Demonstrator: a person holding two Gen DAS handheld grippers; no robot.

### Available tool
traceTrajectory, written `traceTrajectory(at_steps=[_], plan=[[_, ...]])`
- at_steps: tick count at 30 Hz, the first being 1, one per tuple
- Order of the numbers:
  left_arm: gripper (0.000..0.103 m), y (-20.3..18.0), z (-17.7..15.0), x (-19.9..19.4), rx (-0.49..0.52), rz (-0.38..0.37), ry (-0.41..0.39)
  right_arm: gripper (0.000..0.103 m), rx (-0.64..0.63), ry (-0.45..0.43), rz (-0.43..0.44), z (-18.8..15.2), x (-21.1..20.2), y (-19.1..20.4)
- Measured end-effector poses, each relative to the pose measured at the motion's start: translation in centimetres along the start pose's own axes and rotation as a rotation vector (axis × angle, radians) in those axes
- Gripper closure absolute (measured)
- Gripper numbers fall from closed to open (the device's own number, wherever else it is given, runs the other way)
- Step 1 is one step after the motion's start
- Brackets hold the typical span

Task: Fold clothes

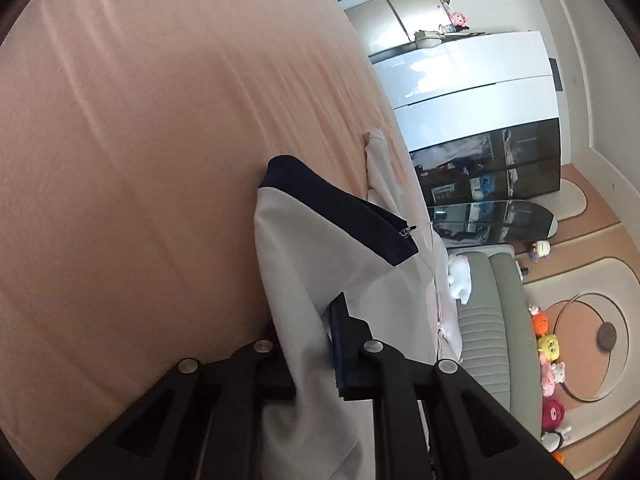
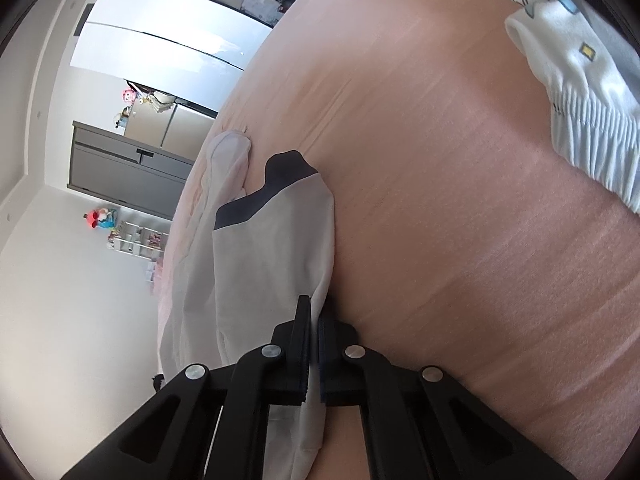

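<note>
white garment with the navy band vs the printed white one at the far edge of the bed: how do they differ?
1. Trim: the white garment ends in a plain navy band; the printed garment carries small coloured prints and a gathered edge.
2. State: the white garment is pinched in both the right claw and the left claw; the printed garment lies loose, with no claw on it.

Shared: both are mainly white, against the peach bedsheet.

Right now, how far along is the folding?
Early. Nothing looks folded yet. In hand: the left tool and right tool are both shut on the white shirt with navy trim, lifted over the peach bedsheet. Left: folding it, then the printed white garment.
</note>
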State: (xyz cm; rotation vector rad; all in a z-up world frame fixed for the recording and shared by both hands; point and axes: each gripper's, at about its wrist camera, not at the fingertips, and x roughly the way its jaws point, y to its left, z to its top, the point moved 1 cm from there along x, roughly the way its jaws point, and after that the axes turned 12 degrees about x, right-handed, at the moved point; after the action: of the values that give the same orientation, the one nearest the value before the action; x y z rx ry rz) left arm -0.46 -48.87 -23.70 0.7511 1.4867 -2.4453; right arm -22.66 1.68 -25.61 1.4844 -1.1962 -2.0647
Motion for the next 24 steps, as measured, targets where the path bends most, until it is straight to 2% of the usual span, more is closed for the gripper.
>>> traceTrajectory(at_steps=[5,9,12,15,18,24], plan=[[0.093,-2.0,0.6,0.3,0.104,0.090,0.015,0.103,-0.094,-0.044,-0.092,-0.7,-0.2,1.9],[0.093,-3.4,0.5,-0.2,0.166,0.137,-0.008,0.103,-0.235,-0.106,-0.171,-1.4,-0.9,4.4],[0.093,-5.2,0.5,-0.3,0.271,0.198,-0.010,0.103,-0.376,-0.137,-0.224,-2.4,-1.1,6.6],[0.093,-8.1,0.1,0.3,0.468,0.292,0.009,0.103,-0.528,-0.142,-0.274,-4.0,-0.8,8.8],[0.093,-11.5,-1.0,1.4,0.706,0.394,0.030,0.103,-0.702,-0.165,-0.346,-5.9,-0.3,10.7],[0.093,-15.9,-5.0,3.8,1.108,0.468,0.060,0.103,-1.094,-0.270,-0.496,-11.0,0.8,13.6]])
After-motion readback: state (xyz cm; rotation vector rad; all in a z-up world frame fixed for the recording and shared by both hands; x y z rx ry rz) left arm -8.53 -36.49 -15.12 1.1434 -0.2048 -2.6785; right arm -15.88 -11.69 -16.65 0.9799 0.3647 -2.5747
